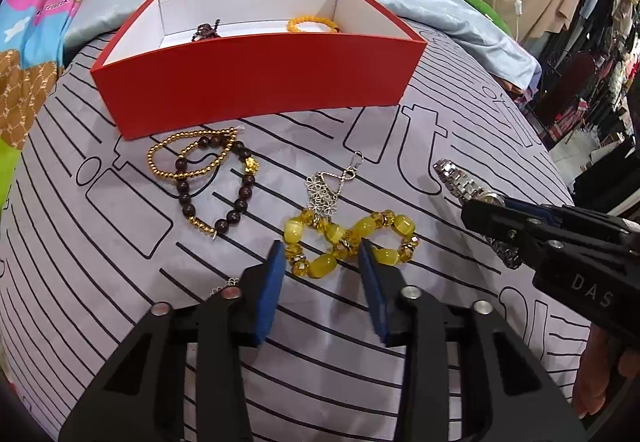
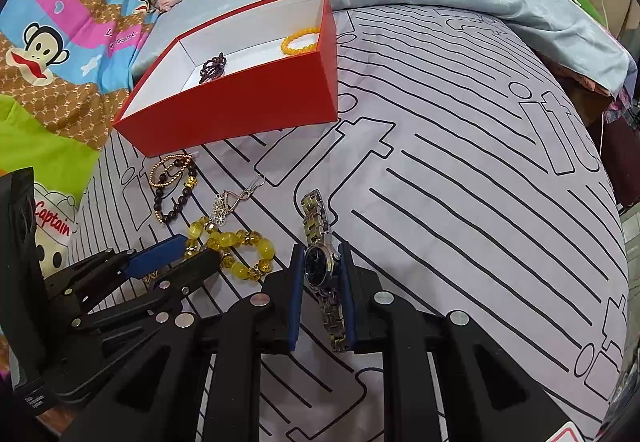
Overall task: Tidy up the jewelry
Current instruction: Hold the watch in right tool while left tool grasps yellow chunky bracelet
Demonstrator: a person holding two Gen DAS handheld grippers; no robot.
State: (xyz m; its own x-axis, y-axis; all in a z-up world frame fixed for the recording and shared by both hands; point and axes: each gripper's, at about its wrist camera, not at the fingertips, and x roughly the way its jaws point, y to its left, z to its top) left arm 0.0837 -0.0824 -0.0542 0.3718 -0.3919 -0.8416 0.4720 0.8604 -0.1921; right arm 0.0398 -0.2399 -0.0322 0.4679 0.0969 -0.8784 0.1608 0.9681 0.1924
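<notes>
Blue pads on the right hand-held gripper (image 2: pixel 322 274) are pressing against the two sides of a steel wristwatch (image 2: pixel 318 262), low in the centre of the right wrist view; the dial is sitting between them and the band is trailing out above and below across the bed sheet (image 2: pixel 460 162), so the grip looks taken at the case, the stiffest part, probably ready for a lift. Left of it, the left hand-held gripper (image 1: pixel 322 254) is standing open and straddling part of a yellow bead bracelet (image 1: pixel 352 238) lying twisted into a figure of eight in the middle of the left wrist view; its pads are sitting astride the near loop without visibly pinching it, and whether the right pad is brushing the beads is hard to tell. A silver flower charm (image 1: pixel 326 192) is lying just above the bracelet, touching or overlapping its upper edge. Further up and left, a dark bead bracelet (image 1: pixel 224 190) and a gold bead chain (image 1: pixel 188 148) are lying overlapped near the front wall of the red box (image 1: pixel 256 90). Inside the box, an orange bangle (image 1: pixel 308 24) and a dark beaded piece (image 1: pixel 206 31) are already resting on the white floor, well apart, which suggests the box is serving as the collecting place and the sorting is partly done.
</notes>
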